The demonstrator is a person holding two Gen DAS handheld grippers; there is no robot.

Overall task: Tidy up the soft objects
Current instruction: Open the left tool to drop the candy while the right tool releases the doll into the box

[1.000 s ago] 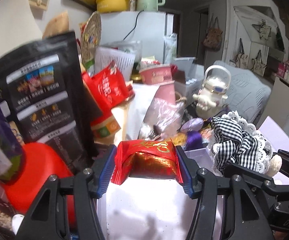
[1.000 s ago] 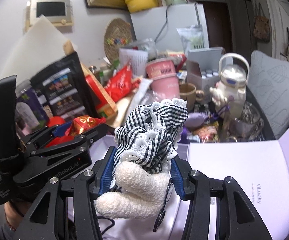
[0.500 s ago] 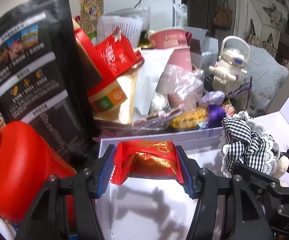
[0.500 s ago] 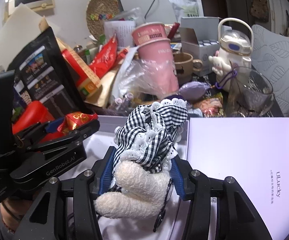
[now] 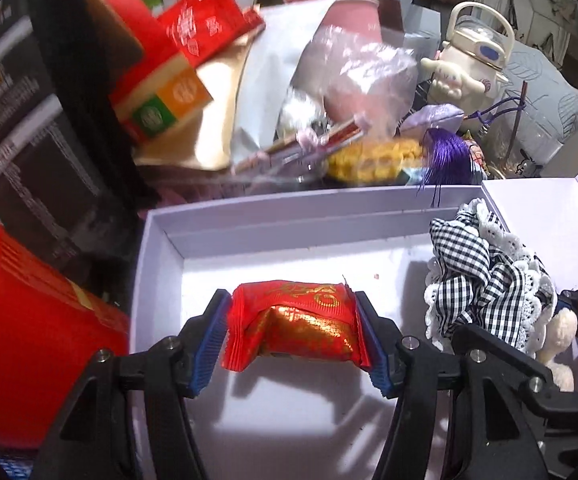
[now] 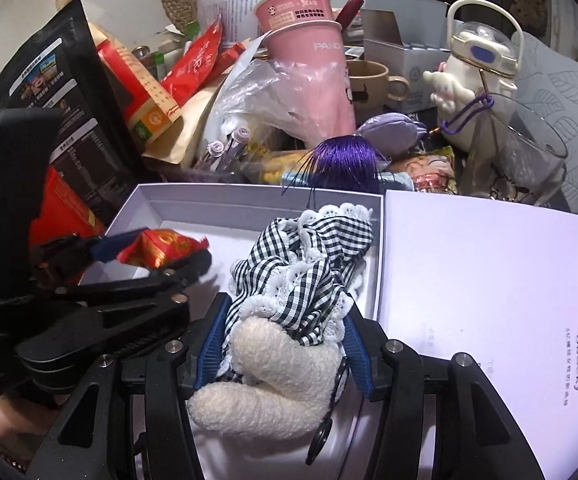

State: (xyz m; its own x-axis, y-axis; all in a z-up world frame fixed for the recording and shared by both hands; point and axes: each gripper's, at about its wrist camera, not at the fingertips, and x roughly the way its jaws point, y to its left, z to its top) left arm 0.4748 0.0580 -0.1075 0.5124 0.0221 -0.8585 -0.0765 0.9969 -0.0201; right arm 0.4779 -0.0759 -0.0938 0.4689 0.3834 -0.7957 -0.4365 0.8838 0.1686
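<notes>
Both claws have been lowered into the open white cardboard box [image 5: 161,240], the left claw [image 5: 293,336] beginning to loosen around the red foil candy packet [image 5: 293,328] and the right claw [image 6: 281,348] around the gingham-dressed plush toy [image 6: 289,320], so release is judged near

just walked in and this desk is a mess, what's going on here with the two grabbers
A person is sorting soft things into an open white box. The left gripper has a red candy wrapper between its pads, low over the box floor, jaws opening. The right gripper has a gingham plush toy between its pads, also inside the box, jaws opening. Both items look about to be released.
</notes>
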